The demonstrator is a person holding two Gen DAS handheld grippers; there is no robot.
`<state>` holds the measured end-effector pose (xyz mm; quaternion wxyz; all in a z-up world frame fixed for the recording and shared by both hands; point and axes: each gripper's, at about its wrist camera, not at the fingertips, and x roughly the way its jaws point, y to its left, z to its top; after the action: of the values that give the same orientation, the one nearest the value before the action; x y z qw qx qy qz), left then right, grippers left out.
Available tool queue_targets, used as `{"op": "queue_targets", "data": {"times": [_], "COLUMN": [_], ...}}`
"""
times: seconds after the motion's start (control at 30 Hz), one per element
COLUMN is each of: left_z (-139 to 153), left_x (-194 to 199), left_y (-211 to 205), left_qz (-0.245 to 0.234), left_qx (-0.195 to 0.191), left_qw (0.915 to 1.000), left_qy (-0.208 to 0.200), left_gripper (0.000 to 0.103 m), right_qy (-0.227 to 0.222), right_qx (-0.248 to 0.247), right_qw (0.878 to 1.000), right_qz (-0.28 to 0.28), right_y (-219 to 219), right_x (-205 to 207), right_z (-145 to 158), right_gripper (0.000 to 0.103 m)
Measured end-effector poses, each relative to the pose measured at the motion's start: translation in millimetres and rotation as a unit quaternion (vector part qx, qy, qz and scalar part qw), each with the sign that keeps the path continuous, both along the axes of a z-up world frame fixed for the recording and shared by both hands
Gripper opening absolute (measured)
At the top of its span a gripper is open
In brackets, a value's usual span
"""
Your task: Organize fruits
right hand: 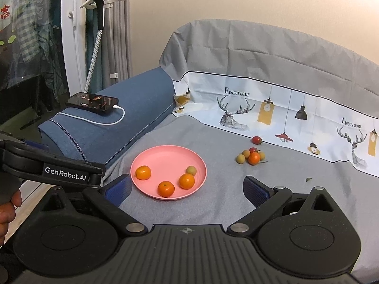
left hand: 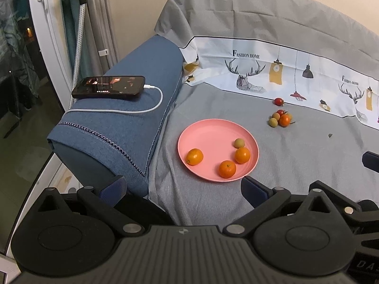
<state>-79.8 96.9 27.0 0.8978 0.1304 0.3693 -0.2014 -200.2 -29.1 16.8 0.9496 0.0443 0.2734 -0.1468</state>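
A grey sheet [right hand: 213,203] covers a sofa seat, with a blue fabric armrest [left hand: 132,118] on one side and a white printed cloth band [right hand: 296,118] running along the backrest. The left gripper [left hand: 183,188] hangs low over the sheet with its blue-padded fingers spread wide and nothing between them; the right gripper [right hand: 187,189] is likewise wide open and empty, just short of the round pink plastic plate [right hand: 165,158]. A person's hand [right hand: 9,210] shows at the left edge of the right wrist view. The plate lies flat on the sheet and holds three small oranges [right hand: 166,188] and one small tan round fruit [right hand: 191,170], none touching. Beyond the plate, near the printed band, a huddled cluster of loose fruit [right hand: 252,156] sits on the sheet: tan fruits, an orange one and a red tomato. A lone red cherry tomato [right hand: 256,140] lies further back, by the band. A black smartphone [left hand: 109,87] with a white charging cable [left hand: 151,104] rests on the armrest.
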Motion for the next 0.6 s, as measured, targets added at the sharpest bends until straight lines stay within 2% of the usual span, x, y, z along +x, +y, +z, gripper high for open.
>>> {"op": "queue_targets", "data": {"times": [0.6], "left_z": [-14], "left_x": [14], "left_y": [-13], "left_qz": [-0.002], "left_qx": [0.022], "left_qw": [0.9996], "left_qy": [0.017], "left_gripper": [0.103], "right_qy": [0.017], "right_qx": [0.020], "right_qw": [1.000], "right_qz": [-0.007], "right_y": [-14], "right_x": [12], "right_z": [-13], "right_gripper": [0.100]}}
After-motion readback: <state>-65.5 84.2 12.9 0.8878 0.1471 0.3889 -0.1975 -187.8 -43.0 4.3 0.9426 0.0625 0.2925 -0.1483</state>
